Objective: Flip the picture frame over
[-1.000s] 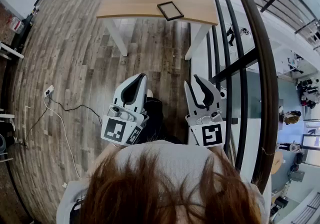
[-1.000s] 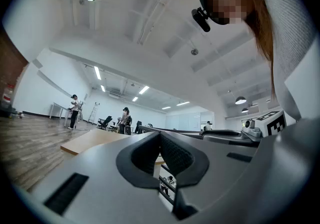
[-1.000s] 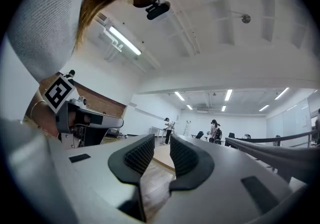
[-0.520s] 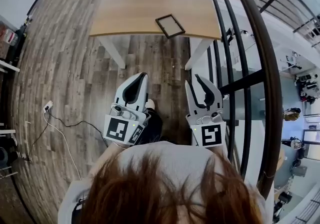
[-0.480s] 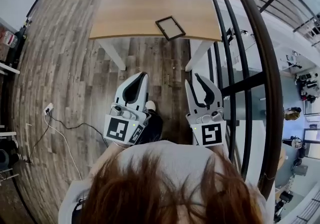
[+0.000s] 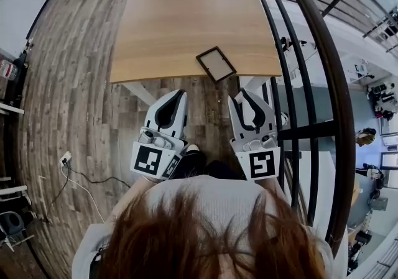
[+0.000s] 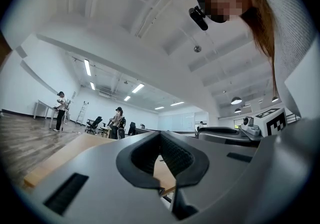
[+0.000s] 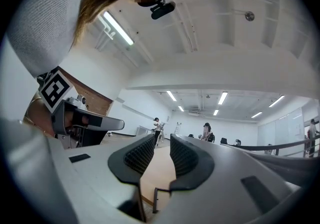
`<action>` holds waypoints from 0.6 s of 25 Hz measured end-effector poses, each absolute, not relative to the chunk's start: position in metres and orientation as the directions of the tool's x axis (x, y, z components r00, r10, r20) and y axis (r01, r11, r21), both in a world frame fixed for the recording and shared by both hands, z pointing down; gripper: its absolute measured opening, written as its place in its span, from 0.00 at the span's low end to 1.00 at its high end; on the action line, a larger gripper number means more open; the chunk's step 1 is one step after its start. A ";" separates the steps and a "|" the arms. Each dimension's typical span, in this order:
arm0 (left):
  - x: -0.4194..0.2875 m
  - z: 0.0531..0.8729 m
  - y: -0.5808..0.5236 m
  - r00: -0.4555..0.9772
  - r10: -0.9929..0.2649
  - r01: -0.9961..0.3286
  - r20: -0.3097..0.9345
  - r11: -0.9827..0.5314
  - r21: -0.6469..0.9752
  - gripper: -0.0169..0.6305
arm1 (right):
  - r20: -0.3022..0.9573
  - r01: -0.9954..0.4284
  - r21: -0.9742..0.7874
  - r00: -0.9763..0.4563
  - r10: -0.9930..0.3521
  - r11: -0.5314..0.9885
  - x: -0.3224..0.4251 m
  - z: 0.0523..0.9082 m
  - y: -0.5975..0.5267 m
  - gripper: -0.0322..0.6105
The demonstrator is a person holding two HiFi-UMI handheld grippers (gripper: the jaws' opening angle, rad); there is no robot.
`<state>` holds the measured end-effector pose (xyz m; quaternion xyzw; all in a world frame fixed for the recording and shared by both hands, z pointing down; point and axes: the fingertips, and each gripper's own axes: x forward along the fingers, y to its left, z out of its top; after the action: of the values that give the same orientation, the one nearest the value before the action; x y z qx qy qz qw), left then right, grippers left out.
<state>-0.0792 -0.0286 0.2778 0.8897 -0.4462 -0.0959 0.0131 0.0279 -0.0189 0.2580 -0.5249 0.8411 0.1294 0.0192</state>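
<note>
A small dark-rimmed picture frame (image 6: 216, 64) lies flat near the front edge of the light wooden table (image 6: 180, 17), towards its right corner. Both grippers hang side by side over the floor just short of that edge, pointing at the table. My left gripper (image 6: 180, 93) (image 7: 160, 135) has its tips together and holds nothing. My right gripper (image 6: 249, 96) (image 8: 162, 140) has its jaws apart and empty, just below and right of the frame. A dark corner of the frame (image 8: 159, 191) shows through the right jaws' gap, low down.
A black metal railing (image 6: 311, 54) runs along the table's right side, close to my right gripper. White table legs (image 6: 140, 92) stand under the front edge. A cable and plug strip (image 6: 65, 160) lie on the plank floor at left. People stand far off in the room.
The table and frame have drawn much nearer in the head view as both grippers moved forward together. Neither gripper's jaws changed.
</note>
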 end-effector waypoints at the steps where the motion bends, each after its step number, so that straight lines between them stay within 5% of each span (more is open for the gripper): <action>1: -0.079 0.279 -0.034 0.584 -0.796 -0.790 -0.156 -0.602 0.114 0.04 | -0.165 -0.887 0.197 -0.449 -0.878 0.417 0.027 0.258 -0.024 0.22; 10: -0.074 0.290 -0.068 0.539 -0.831 -0.814 -0.138 -0.556 0.168 0.04 | -0.102 -0.865 0.237 -0.475 -0.874 0.442 0.038 0.273 -0.063 0.22; 15: -0.071 0.304 -0.083 0.513 -0.851 -0.829 -0.114 -0.525 0.190 0.04 | 0.106 -0.714 0.523 -0.488 -0.866 0.466 0.047 0.328 -0.086 0.22</action>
<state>-0.0707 -0.0829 0.3036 0.8679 -0.4840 -0.0965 0.0556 0.0473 -0.0856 0.3277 -0.4723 0.8366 0.2099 -0.1816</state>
